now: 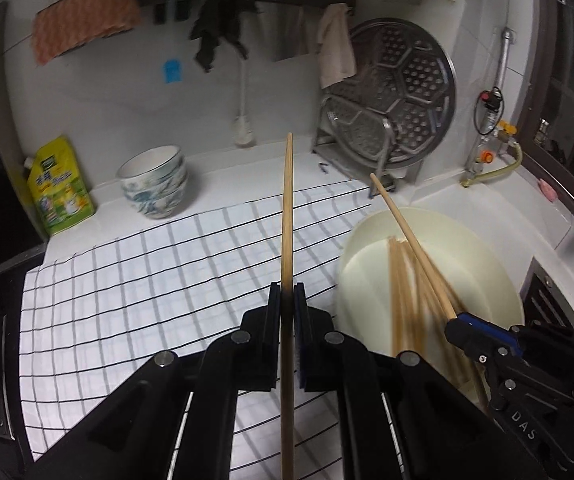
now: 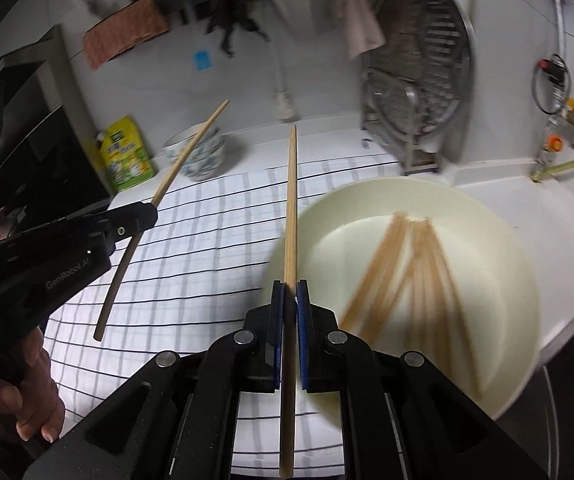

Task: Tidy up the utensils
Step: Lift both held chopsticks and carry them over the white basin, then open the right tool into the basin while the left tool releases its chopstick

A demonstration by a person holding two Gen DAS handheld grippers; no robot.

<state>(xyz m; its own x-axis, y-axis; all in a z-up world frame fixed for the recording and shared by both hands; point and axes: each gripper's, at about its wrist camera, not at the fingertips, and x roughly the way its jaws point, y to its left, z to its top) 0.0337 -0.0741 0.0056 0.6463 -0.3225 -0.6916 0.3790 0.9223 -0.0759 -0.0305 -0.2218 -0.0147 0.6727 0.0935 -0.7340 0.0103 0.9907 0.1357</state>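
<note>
Chopsticks of pale wood: your left gripper (image 1: 287, 300) and right gripper (image 2: 290, 300) each clamp 1, lifted clear of the cream round plate (image 2: 499, 248) for sorting.

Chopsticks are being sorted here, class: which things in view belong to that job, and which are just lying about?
Job:
left gripper with chopstick
right gripper with chopstick
plate of chopsticks
checked cloth

Lying about:
bowls
yellow pouch
steamer rack
</note>
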